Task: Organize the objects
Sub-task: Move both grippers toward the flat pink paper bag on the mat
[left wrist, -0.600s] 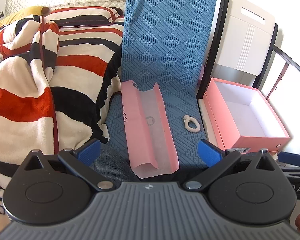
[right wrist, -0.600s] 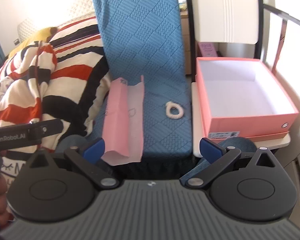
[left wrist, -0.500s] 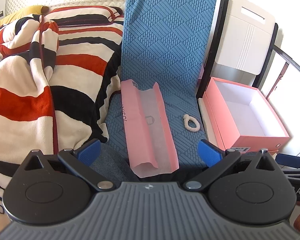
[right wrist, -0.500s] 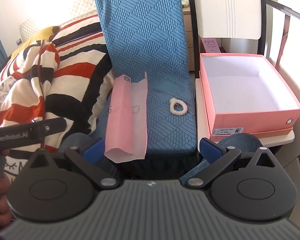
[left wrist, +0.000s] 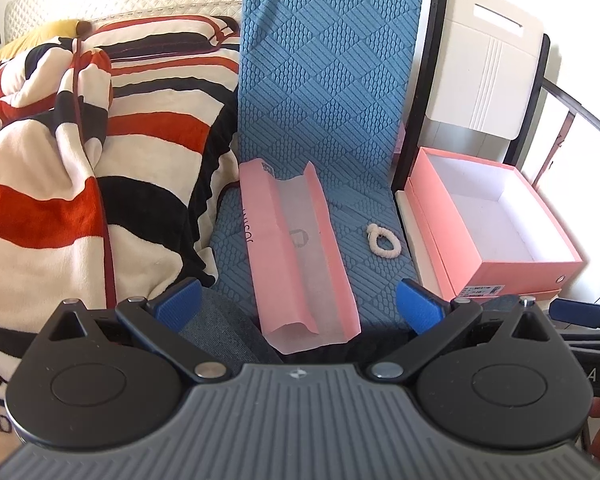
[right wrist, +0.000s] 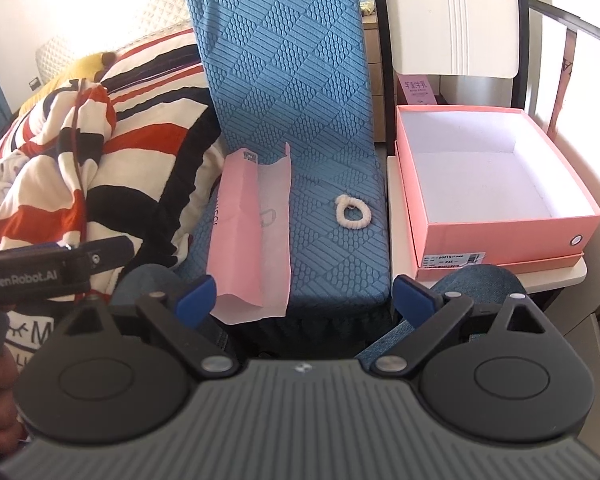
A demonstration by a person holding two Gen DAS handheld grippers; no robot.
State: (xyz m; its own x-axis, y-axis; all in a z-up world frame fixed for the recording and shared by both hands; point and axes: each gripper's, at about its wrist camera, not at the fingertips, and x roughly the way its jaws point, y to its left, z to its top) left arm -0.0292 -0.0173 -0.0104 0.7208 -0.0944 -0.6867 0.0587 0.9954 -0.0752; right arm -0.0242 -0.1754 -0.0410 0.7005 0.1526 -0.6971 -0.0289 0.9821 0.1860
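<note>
Hovering with jaws spread wide and empty, the left gripper (left wrist: 298,298) and right gripper (right wrist: 304,294) both tilt down toward a blue mat (left wrist: 324,92). On it lie a pink paper bag (left wrist: 296,248) and, apart to its right, a white hair tie (left wrist: 382,242). Beside the mat sits an open pink box (right wrist: 504,236).

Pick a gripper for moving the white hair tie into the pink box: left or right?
Right, probably. The hair tie lies on the blue mat's right side, beside the open pink box, and the right gripper views both nearly head-on, jaws open and empty. The left gripper faces the pink bag instead.
</note>
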